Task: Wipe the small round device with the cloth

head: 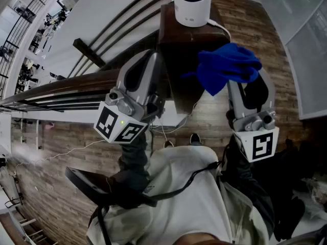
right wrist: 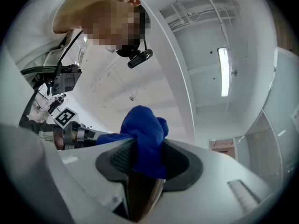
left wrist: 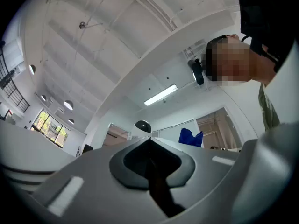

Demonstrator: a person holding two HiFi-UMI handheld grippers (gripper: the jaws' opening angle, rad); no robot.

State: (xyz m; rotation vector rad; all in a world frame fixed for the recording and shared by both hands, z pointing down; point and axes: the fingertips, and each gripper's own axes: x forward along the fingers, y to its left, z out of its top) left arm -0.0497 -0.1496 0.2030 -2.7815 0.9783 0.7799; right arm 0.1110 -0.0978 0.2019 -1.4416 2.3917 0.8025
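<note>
The small round device (head: 192, 4), white with a dark top, stands at the far end of a dark brown stand (head: 176, 68). A blue cloth (head: 227, 65) is bunched up to its lower right, over the stand's right edge. My right gripper (head: 236, 83) is shut on it, and the cloth (right wrist: 145, 129) bulges out of the right gripper (right wrist: 142, 148) in its own view. My left gripper (head: 152, 60) is left of the stand, shut and holding nothing. In the left gripper view its tips (left wrist: 149, 141) meet, with the device (left wrist: 142, 126) and cloth (left wrist: 190, 137) beyond them.
A white cable (head: 220, 27) runs from the device down the stand to the wooden floor (head: 61, 172). A dark handrail (head: 56, 88) and a white ledge lie left. Pale panels (head: 306, 50) stand at the right. The left gripper's marker cube (right wrist: 65, 118) shows in the right gripper view.
</note>
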